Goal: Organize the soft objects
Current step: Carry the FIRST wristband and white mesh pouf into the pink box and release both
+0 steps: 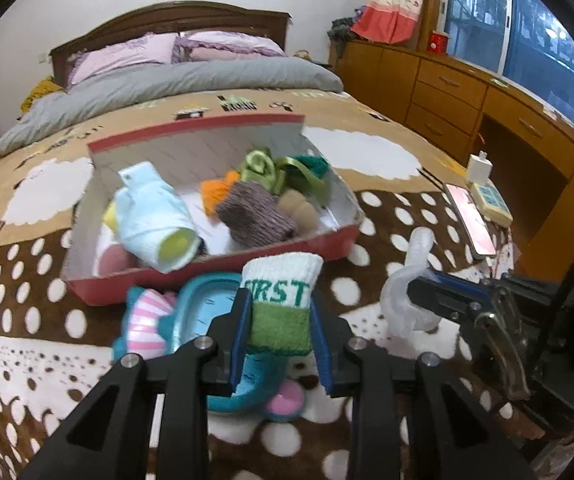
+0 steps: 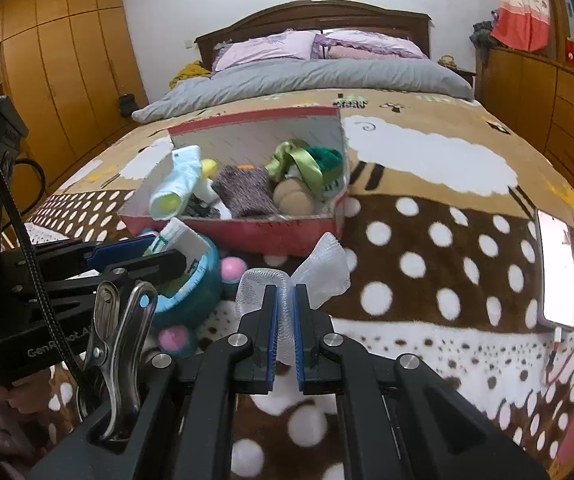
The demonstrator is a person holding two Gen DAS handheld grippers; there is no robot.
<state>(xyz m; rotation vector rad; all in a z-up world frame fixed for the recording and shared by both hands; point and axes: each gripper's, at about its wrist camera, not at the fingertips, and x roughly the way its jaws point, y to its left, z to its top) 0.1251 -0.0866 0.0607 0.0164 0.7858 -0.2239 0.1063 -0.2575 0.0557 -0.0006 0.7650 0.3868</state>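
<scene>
1. The left gripper [image 1: 281,320] is clamped on a rolled white-and-green terry sock [image 1: 283,300] lettered in green, held above the brown blanket with white dots [image 1: 387,216].
2. The right gripper [image 2: 285,312] has its fingers pressed together on a translucent white mesh sock [image 2: 307,276], which flares out above the pads.
3. Under the left gripper lies a teal plush toy with pink feet [image 1: 223,312] (a pink-and-white striped part shows at its left).
4. Beyond it, a red cardboard box with a white inside [image 1: 215,276] sits on the blanket, lid standing open at the back.
5. Inside the box: a pale blue sock roll [image 1: 151,216] at the left, a grey-brown knitted roll [image 1: 255,212] in the middle, beige rounds, an orange piece and green ribbons [image 1: 259,168] behind.
6. A phone with a lit screen [image 2: 557,268] lies on the blanket's right edge.
7. Farthest, a grey duvet [image 1: 191,84] and lilac pillows [image 1: 127,54] rest against a dark wooden headboard [image 1: 167,16].
</scene>
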